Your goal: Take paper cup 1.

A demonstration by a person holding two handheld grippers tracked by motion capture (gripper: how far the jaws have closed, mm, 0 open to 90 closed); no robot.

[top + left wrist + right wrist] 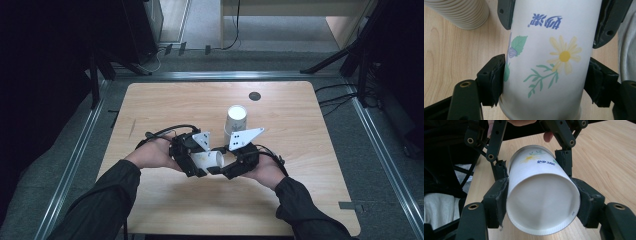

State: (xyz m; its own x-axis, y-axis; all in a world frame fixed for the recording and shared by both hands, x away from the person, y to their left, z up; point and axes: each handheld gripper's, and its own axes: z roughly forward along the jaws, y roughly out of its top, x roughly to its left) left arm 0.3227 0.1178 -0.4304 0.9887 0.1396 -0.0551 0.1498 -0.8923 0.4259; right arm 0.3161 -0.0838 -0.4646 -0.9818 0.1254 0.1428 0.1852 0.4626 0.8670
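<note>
A white paper cup [210, 159] printed with a yellow daisy and green leaves lies on its side just above the wooden table, between both grippers. In the left gripper view my left gripper [545, 80] has its pads against both sides of the cup [549, 62] close to its base. In the right gripper view my right gripper [542, 200] clamps the cup [541, 202] near its open mouth, which faces that camera. The two grippers, left [201, 162] and right [221, 163], meet nose to nose near the table's front. Each view shows the other gripper's jaws farther along the cup.
A stack of ribbed white paper cups [235, 120] stands just behind the grippers, also at the top left of the left gripper view [461, 12]. A black round grommet [255, 96] sits near the back edge of the table [165, 100]. Dark stands flank the table.
</note>
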